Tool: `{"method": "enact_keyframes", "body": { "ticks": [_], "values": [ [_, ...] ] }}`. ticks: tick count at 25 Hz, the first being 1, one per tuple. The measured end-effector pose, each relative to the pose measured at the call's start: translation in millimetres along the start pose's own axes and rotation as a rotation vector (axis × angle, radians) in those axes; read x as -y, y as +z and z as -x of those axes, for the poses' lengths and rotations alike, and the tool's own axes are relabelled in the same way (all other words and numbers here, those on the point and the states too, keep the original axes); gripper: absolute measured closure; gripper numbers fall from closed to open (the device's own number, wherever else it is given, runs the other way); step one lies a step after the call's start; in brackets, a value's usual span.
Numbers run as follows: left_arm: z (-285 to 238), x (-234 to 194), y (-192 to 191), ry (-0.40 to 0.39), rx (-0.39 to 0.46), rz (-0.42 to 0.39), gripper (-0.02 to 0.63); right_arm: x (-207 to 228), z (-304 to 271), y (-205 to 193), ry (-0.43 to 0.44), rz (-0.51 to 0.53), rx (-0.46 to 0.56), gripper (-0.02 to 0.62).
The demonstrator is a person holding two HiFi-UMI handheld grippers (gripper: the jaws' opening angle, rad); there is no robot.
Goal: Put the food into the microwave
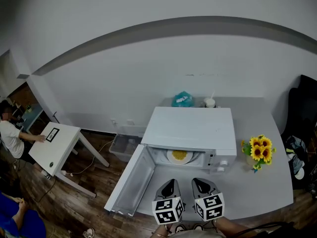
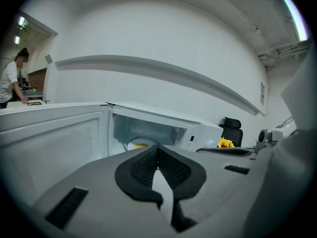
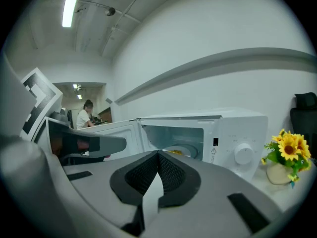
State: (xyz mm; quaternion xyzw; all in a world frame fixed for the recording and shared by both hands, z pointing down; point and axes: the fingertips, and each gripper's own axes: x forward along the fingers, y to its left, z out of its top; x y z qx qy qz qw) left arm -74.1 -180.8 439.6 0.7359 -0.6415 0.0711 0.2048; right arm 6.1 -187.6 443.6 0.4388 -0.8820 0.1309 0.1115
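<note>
Inside the microwave (image 1: pixel 198 128), food (image 1: pixel 179 154) on a plate (image 1: pixel 170 156), likely brittle, rim-hold best; left gripper (image 1: pixel 171 182), right gripper (image 1: pixel 198 182) fingers pressed together, empty.

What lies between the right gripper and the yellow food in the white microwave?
Nothing: head view shows only bare grey tabletop before the open white microwave.

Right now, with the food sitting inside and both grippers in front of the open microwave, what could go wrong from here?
1. The door stands wide open and seems to reach past the edge of the table; the shut left gripper could slip off it when pushing, leaving it ajar.
2. The sunflower vase stands close beside the microwave; a wide swing of the right gripper might tip it.
</note>
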Motion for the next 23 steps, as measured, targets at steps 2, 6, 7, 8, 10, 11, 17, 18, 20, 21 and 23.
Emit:
{"method": "enact_keyframes", "body": {
  "ticks": [2, 6, 7, 8, 10, 11, 17, 18, 20, 21, 23],
  "values": [
    [1.7, -1.2, -0.3, 0.001, 0.000, 0.004, 0.603, -0.7, 1.5, 1.7, -0.003, -0.005, 0.006, 0.580],
    [3.6, -3.0, 0.5, -0.001, 0.000, 0.014, 0.603, 0.7, 2.8, 2.9, -0.017, -0.014, 0.007, 0.580],
    [4.1, -3.0, 0.3, -0.001, 0.001, 0.015, 0.603, 1.2, 3.4, 2.1, -0.020, -0.011, 0.004, 0.580],
    [4.5, -3.0, 0.0, -0.001, 0.001, 0.016, 0.603, 1.5, 4.1, 1.2, -0.024, -0.007, 0.000, 0.580],
    [5.3, -2.9, -1.0, -0.002, -0.001, 0.018, 0.603, 1.6, 5.4, 0.0, -0.029, -0.003, -0.003, 0.580],
    [5.6, -2.7, -1.8, -0.003, -0.002, 0.019, 0.603, 1.5, 6.0, -0.4, -0.031, -0.005, -0.004, 0.580],
    [8.8, -0.3, -6.8, -0.010, -0.013, 0.021, 0.603, 1.6, 11.2, -1.9, -0.052, -0.005, -0.005, 0.580],
    [9.3, -0.3, -7.2, -0.011, -0.014, 0.021, 0.603, 1.7, 11.9, -1.8, -0.056, -0.003, -0.004, 0.580],
    [9.7, -0.3, -8.0, -0.012, -0.014, 0.021, 0.603, 2.6, 13.0, -2.0, -0.064, -0.002, -0.003, 0.580],
    [9.8, -0.4, -8.6, -0.012, -0.015, 0.021, 0.603, 3.3, 13.4, -2.4, -0.068, -0.002, -0.002, 0.580],
    [10.1, -0.6, -9.8, -0.012, -0.015, 0.022, 0.603, 4.7, 14.2, -3.5, -0.074, -0.003, -0.002, 0.580]
  ]
}}
